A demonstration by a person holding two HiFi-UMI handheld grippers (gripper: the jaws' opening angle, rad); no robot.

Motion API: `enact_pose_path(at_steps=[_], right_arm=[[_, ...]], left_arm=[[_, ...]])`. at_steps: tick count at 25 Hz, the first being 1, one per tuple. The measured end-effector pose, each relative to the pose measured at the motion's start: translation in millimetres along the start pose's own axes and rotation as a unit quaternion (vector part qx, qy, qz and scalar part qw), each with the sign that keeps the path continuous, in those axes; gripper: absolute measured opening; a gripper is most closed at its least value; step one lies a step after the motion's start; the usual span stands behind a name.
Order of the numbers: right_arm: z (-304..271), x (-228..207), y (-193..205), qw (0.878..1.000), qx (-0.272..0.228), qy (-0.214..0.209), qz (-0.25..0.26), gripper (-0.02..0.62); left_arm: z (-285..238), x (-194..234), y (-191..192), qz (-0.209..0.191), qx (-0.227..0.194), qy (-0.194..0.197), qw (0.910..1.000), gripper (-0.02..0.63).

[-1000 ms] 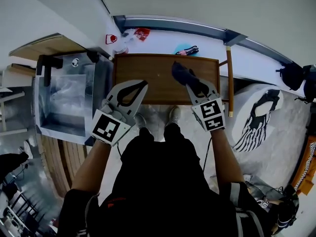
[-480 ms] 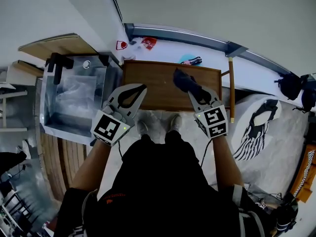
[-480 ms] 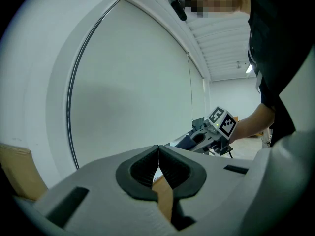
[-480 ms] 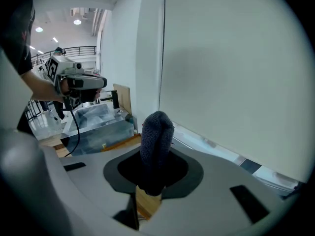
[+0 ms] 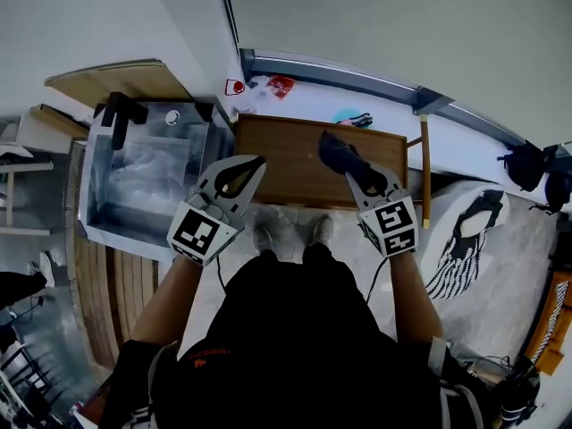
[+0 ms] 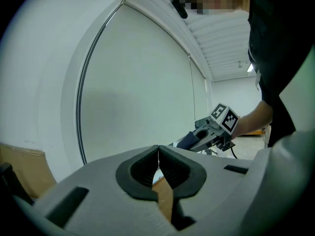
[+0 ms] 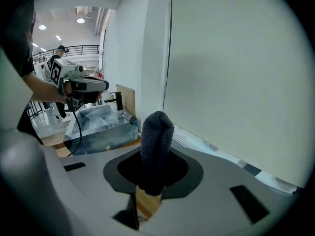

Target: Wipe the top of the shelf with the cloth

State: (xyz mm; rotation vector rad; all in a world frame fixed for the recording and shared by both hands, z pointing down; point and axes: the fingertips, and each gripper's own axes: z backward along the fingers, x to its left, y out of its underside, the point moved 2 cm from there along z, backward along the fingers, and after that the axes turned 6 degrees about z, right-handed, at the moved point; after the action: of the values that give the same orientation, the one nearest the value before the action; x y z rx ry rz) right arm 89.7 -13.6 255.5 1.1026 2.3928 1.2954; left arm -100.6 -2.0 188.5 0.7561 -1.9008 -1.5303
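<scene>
here, right gripper point(image 5: 360, 172) clamps the cloth point(image 5: 337, 152) over shelf point(image 5: 281, 159) (left gripper point(image 6: 158, 151) pinched together).

Your view has swung: the shelf point(image 5: 286, 150) and the metal tub point(image 5: 94, 181) sit further right and lower than a second ago. Against the shelf top, your right gripper point(image 5: 355, 170) and its cloth point(image 5: 340, 153) have drifted slightly left. Your left gripper point(image 5: 257, 161) has come nearer the shelf's near left corner.

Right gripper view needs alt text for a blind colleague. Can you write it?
The right tongs are shut on a dark knitted cloth that stands up between them. Behind, to the left, the left tongs hang near a clear bin; a pale wall fills the right.
</scene>
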Motion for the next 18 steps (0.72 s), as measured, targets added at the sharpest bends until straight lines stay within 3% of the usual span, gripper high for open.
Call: enact_pose_path(at_steps=[18], right_arm=[[-5.5,15.9,-28.5,1.0,-0.013,-0.019,0.02,0.069]], left_arm=[[19.2,11.8,-1.1,-0.002,-0.001,-0.015,0.9999,0.02]])
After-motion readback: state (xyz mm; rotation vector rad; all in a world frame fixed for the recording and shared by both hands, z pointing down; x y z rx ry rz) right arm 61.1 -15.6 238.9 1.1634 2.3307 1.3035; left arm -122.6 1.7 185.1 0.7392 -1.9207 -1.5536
